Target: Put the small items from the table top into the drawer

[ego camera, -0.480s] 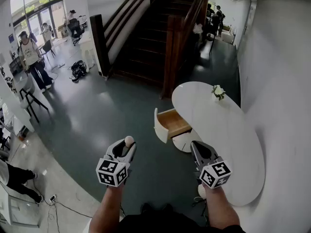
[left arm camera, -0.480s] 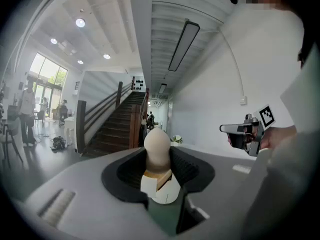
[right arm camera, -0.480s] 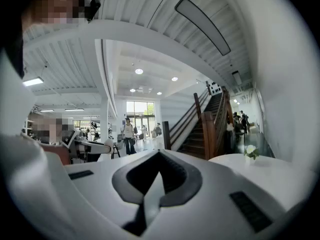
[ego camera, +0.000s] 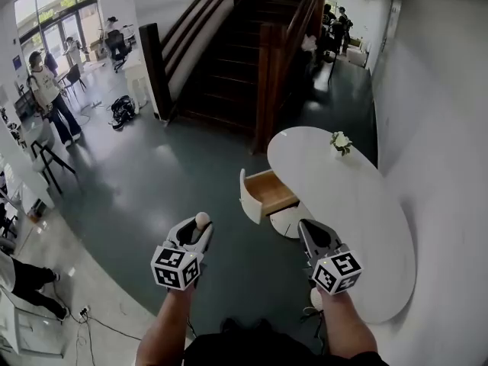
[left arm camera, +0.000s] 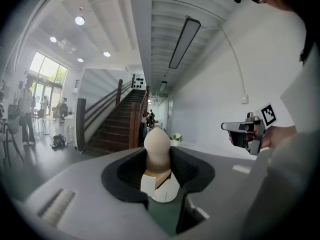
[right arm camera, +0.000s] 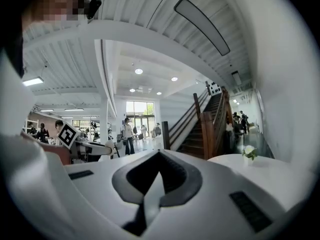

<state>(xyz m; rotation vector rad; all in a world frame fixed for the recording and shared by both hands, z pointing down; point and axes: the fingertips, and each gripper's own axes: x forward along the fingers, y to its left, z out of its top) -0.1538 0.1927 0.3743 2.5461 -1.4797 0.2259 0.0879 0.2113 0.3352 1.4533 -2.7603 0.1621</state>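
Since half a second ago hardly anything has shifted; my left tongs (ego camera: 200,229) grip the small beige item (ego camera: 202,219); my right tongs (ego camera: 306,227) are closed, empty; the open drawer (ego camera: 271,193) under the worktop (ego camera: 366,219) lies well ahead, so the carry remains.

Right gripper (right arm camera: 155,178): jaws together; nothing between them
Left gripper (right arm camera: 106,147): far left, about level; marker cube (right arm camera: 67,134) at its rear; pale ball (right arm camera: 109,145) at its tip
Table (right arm camera: 272,173): white, lower right; flowers (right arm camera: 248,152) stand on it
Stairs (right arm camera: 207,126): dark wood, behind the table
People (right arm camera: 128,134): standing near the far windows (right arm camera: 141,110)
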